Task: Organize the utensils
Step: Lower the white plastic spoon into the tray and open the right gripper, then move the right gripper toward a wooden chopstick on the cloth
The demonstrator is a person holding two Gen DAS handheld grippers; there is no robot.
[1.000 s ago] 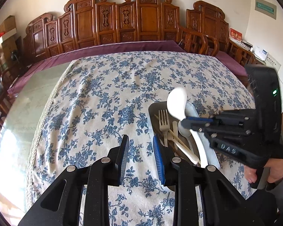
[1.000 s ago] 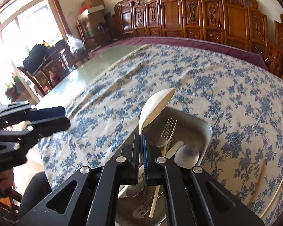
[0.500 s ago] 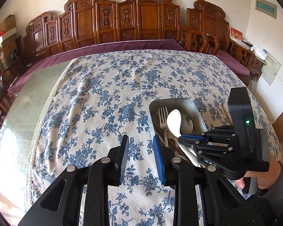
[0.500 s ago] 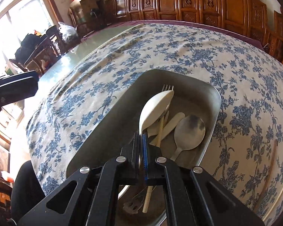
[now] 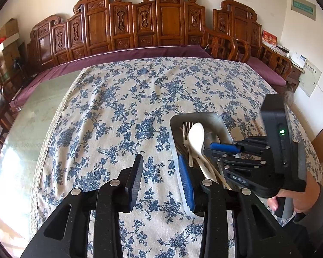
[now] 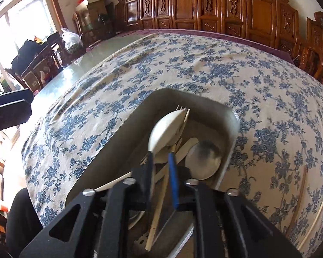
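A grey metal tray (image 5: 220, 121) (image 6: 204, 105) sits on the floral tablecloth and holds a fork (image 5: 186, 129), a metal spoon (image 6: 204, 159), wooden pieces and a white spoon (image 5: 197, 134) (image 6: 168, 129). My right gripper (image 6: 161, 158) (image 5: 207, 149) hangs low over the tray with its jaws a little apart; the white spoon lies just ahead of them among the utensils. My left gripper (image 5: 161, 165) is open and empty above the cloth, just left of the tray.
Chopsticks (image 6: 299, 195) lie on the cloth right of the tray. The tablecloth (image 5: 129, 99) covers most of a glass-topped table (image 5: 30, 116). Carved wooden chairs (image 5: 165, 21) line the far side. A person's hand (image 5: 297, 200) holds the right gripper.
My right gripper lowered the white spoon from above the table into the tray, then its jaws parted and the spoon came to rest there. My left gripper stayed put.
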